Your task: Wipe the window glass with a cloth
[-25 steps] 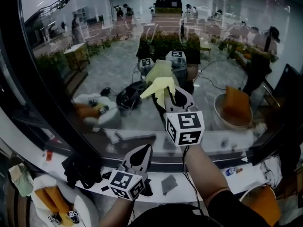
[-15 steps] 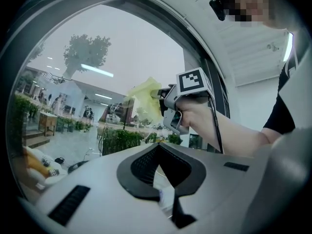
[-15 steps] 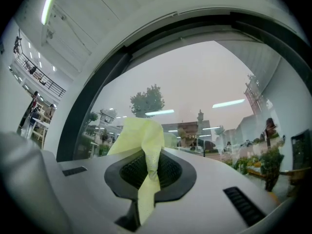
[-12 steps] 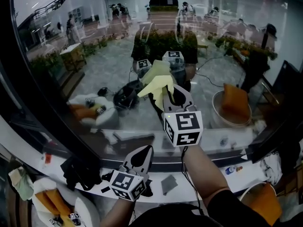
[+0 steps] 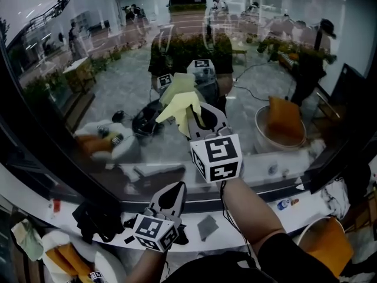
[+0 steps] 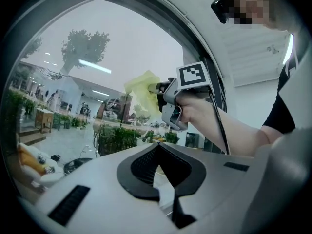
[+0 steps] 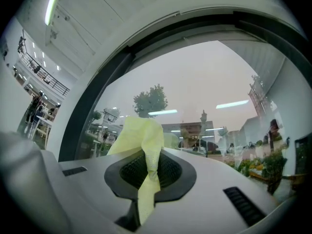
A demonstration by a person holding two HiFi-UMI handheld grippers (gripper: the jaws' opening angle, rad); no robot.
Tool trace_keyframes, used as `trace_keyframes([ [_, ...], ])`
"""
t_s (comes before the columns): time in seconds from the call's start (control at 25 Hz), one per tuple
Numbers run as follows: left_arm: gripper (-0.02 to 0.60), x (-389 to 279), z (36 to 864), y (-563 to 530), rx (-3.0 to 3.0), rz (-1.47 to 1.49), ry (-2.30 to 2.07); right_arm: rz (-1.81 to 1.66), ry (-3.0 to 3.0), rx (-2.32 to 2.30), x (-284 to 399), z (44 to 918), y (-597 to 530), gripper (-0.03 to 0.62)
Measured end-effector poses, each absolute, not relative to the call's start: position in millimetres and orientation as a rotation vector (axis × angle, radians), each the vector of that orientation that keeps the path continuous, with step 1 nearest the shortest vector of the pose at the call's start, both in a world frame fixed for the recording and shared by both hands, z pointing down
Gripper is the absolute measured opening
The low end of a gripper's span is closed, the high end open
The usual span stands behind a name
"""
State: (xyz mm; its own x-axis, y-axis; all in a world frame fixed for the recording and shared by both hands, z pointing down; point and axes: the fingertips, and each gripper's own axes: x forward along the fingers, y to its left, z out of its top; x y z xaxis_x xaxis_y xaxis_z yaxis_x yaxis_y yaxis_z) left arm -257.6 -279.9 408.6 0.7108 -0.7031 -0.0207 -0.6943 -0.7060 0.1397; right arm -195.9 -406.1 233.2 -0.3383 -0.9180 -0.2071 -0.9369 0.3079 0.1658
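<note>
Right tongs (image 5: 198,108) high, left tongs (image 5: 178,186) low

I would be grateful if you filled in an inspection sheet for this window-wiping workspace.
Surface: window glass, full of reflections; smears cannot be judged.
Job's things: yellow cloth, bunched, held up at the glass; contact not certain.
Clutter: dark bundle and a small bottle on the white sill.
Grippers: right tool shut on the cloth; left tool shut, empty, low over the sill.
Cables: one cable runs from the right tool along the forearm.
Surroundings: orange bucket below the sill at the right.
</note>
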Motion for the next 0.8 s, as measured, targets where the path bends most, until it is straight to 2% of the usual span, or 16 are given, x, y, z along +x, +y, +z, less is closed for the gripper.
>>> trace_keyframes([
  [0.44,0.000,-206,405,-274,2.812,-0.102,-1.085,0.411,2.530,-1.744,-158,231,-399,0.038],
  [0.8,0.000,-147,401,-270,2.821,-0.081,-1.045,0.404,2.503,-1.770,-88,227,-388,0.038],
])
